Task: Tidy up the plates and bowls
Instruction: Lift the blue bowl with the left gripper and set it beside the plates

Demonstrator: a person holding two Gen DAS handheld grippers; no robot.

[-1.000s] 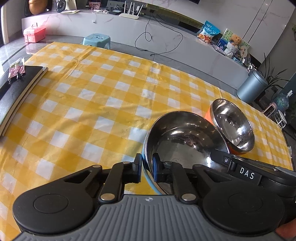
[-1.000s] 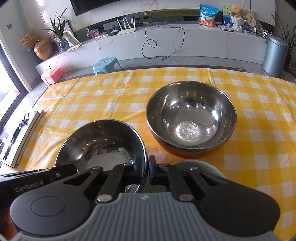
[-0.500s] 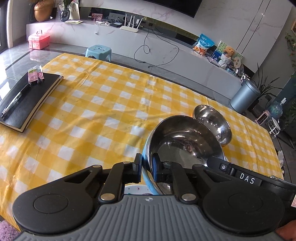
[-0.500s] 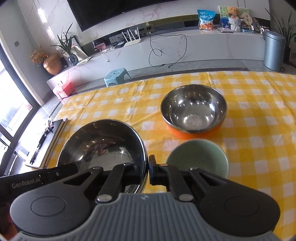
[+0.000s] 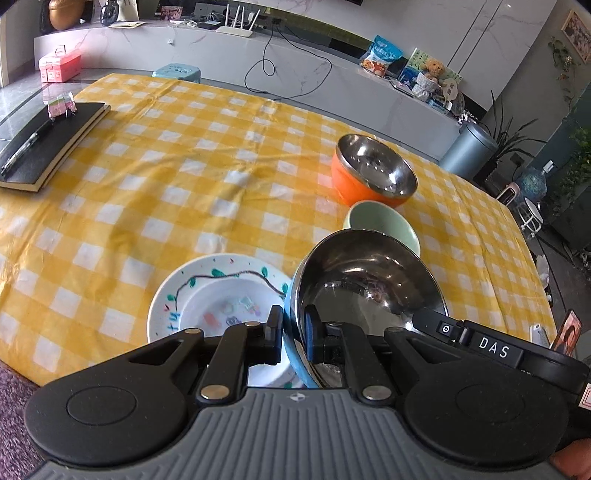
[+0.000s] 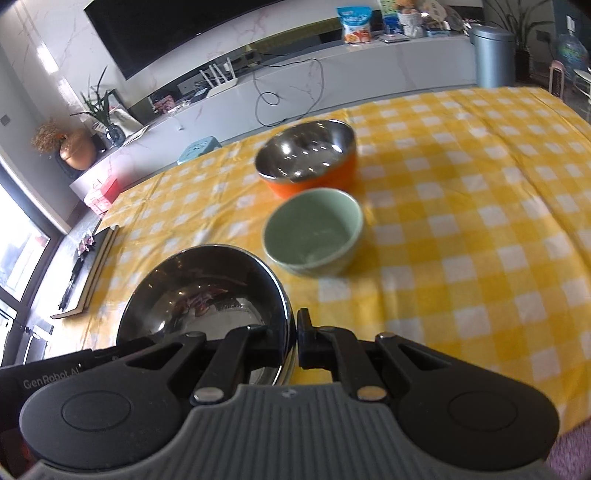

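Both grippers clamp one steel bowl with a blue outside, lifted above the near edge of the yellow-checked tablecloth. Left gripper is nearly closed, pads pinching the bowl's left rim, one pad outside on the blue wall, one inside. Right gripper is nearly closed on the opposite rim, one finger inside the bowl, one outside.

Just left of and below the held bowl: white plate with painted vine and coloured doodles, flat on the cloth, partly hidden behind the left gripper's fingers. Just beyond the held bowl: pale green bowl, upright; in the left wrist view the steel bowl's far rim covers its near side. Behind the green one, almost touching it: orange bowl with steel lining, upright.

Far left edge of the table: black notebook with a pen and a small pink-green packet on it, well apart from the dishes. Off the table: light blue stool, pink box, grey bin, snack bag on the low counter. Right wrist view is motion-blurred.
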